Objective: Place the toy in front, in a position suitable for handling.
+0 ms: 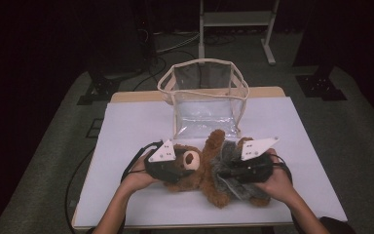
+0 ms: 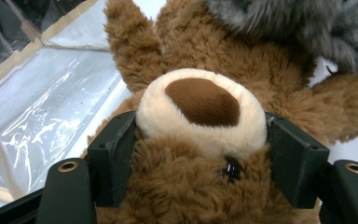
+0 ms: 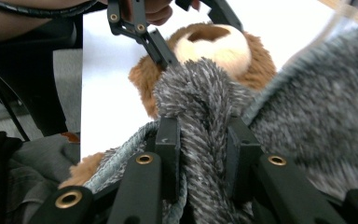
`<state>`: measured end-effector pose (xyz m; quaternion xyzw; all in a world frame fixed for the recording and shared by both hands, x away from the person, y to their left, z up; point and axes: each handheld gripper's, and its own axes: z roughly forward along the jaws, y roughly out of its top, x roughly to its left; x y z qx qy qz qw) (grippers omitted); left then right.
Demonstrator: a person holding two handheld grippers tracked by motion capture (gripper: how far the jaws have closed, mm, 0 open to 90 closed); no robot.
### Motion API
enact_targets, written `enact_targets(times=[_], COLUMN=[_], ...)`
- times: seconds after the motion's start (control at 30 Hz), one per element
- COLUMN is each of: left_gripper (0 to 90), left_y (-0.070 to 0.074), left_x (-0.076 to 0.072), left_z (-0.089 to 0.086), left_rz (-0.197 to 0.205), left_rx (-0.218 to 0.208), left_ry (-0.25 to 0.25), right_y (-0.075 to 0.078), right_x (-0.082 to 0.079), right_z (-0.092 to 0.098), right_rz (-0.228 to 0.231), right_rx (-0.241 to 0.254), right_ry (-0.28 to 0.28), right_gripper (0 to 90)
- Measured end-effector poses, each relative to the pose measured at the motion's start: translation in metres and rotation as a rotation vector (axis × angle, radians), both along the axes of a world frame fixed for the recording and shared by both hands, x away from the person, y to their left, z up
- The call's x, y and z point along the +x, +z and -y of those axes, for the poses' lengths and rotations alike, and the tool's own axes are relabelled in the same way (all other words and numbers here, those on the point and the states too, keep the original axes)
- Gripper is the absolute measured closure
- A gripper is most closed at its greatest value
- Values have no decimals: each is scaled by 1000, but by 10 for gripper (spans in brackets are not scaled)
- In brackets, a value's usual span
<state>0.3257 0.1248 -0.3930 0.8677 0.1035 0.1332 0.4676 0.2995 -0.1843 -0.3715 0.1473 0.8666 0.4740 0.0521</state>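
Your left gripper [image 2: 200,154] jaws clamp the brown plush teddy bear's [image 1: 202,168] head at table centre, cream muzzle at 12 o'clock, while your right gripper [image 3: 200,158] pinches its grey fuzzy knit garment [image 3: 303,116].

Clear plastic bag with beige trim [image 1: 203,95] standing open on white table [image 1: 126,126], metal stand legs [image 1: 236,29] behind
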Motion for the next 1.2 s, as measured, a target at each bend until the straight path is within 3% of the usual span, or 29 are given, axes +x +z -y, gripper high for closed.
enact_targets(times=[0.03,0.1,0.23,0.3,0.47,0.53,0.6,0.63,0.73,0.77,0.83,0.97,1.07,1.2], left_gripper=[308,309,308,303,97,83,108,223,278,306,314,328,322,316], left_y=[0,-2,-3,-2,-7,-10,-12,-12,-10,-9,-4,1,1,-3], left_x=[1,1,1,0,1,1,1,0,-2,-3,-7,-14,-16,-15], left_z=[-1,-2,-2,-1,12,17,20,19,18,18,22,27,26,23], left_rz=[-5,-13,-23,-16,-12,-6,2,6,-8,-6,0,-4,1,18], left_rx=[-4,-15,-11,-5,12,26,29,24,8,10,12,11,49,50], left_ry=[-1,-4,-27,-30,-6,-6,-4,-3,-6,-21,-73,-132,-109,-117], right_y=[0,0,-2,-4,-12,-11,-11,-11,-8,1,7,13,9,2], right_x=[2,3,12,14,9,6,6,8,10,12,13,16,19,26], right_z=[20,27,59,61,44,39,39,42,45,47,44,31,24,34], right_rz=[-17,-21,-42,-53,-100,-102,-104,-105,-108,-102,-86,-73,-70,-74], right_rx=[33,48,104,106,110,109,114,131,159,189,190,172,137,124], right_ry=[-41,-62,-200,-203,-99,-80,-81,-95,-109,-119,-120,-121,-123,-180], right_gripper=[700,700,700,700,696,694,694,695,698,702,702,701,701,699])
